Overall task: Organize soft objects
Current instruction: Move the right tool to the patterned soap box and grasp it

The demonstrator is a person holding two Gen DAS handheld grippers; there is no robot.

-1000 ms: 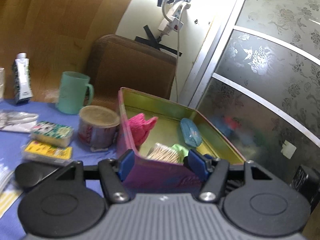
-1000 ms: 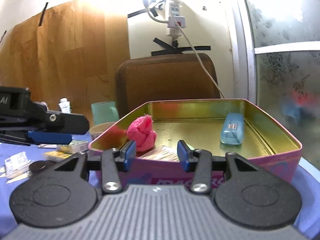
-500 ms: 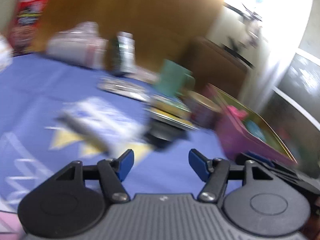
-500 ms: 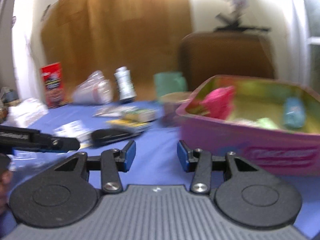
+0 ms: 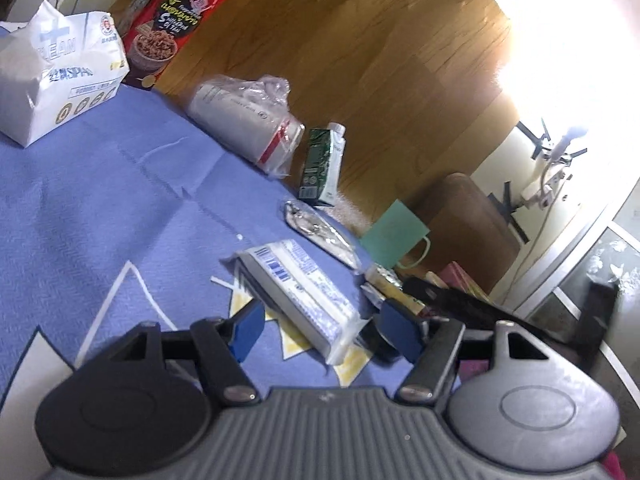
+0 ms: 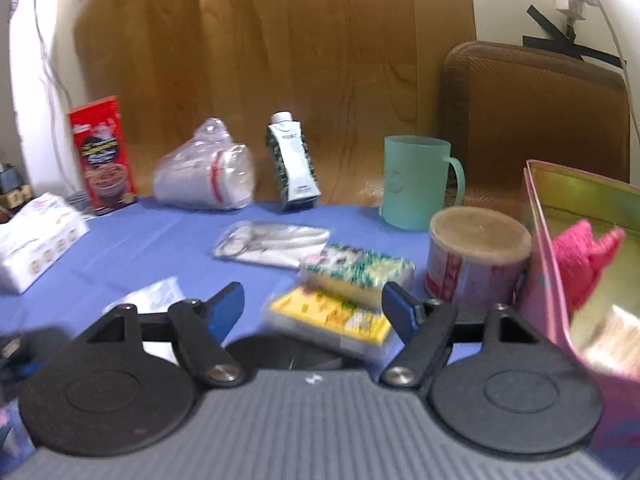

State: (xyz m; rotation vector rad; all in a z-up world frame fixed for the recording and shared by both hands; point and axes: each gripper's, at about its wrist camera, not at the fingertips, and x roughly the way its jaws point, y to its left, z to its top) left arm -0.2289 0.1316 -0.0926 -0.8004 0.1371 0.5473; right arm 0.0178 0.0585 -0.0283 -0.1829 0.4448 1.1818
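Right wrist view: right tongs (image 6: 312,306) have just been spreading, nothing between them, turned from the pink tin (image 6: 538,240) toward sponges (image 6: 356,270) left of it; left tongs (image 5: 322,326) spread over a white packet (image 5: 296,284), likely the next picks.

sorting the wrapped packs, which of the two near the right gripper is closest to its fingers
The yellow plastic-wrapped pack, lying flat between the open fingers. The green-and-white patterned pack sits just behind it, farther away and nearer the round tin.
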